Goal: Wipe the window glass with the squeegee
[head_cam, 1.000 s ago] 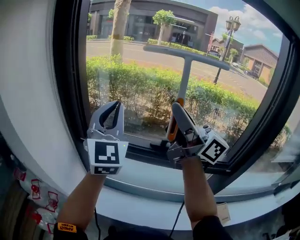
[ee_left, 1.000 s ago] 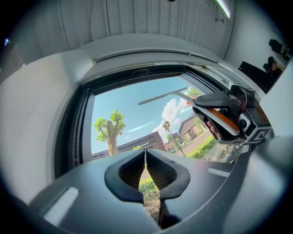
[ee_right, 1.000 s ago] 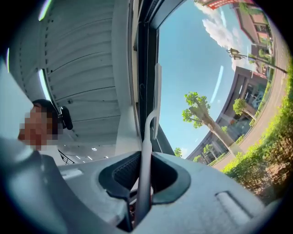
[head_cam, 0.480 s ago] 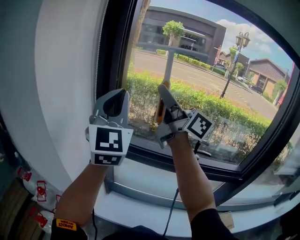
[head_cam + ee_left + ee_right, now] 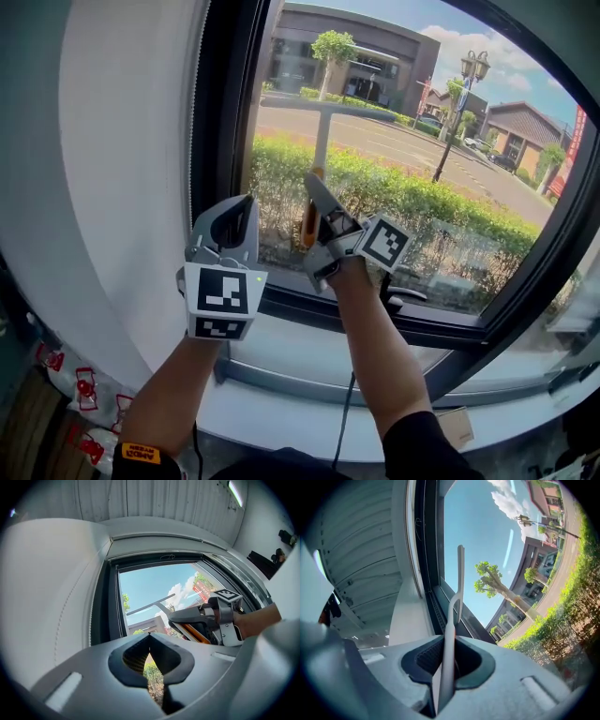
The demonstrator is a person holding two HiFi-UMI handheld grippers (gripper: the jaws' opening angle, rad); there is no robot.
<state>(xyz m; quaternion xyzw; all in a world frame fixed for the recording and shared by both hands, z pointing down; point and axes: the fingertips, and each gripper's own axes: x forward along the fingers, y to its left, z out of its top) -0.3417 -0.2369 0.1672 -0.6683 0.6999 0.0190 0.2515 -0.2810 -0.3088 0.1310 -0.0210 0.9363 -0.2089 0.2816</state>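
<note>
With the left gripper [image 5: 150, 639] closed on nothing, I've got it parked just left of the working hand, above the sill [image 5: 281, 352] and in front of the dark frame [image 5: 223, 122]; my read is that it's there to stay out of the blade's path. The right gripper [image 5: 443, 665] is clamped on the squeegee [image 5: 322, 141], low on the handle by the orange grip. The shaft runs up between the jaws and the blade sits crosswise above my hand. That low hold gives reach and leverage for a long pull. The blade is at the left side of the window glass [image 5: 441, 169], close to the frame. It looks edge-on against the pane, but I can't confirm contact. Beyond it are a hedge [image 5: 422, 202], a road and buildings.
</note>
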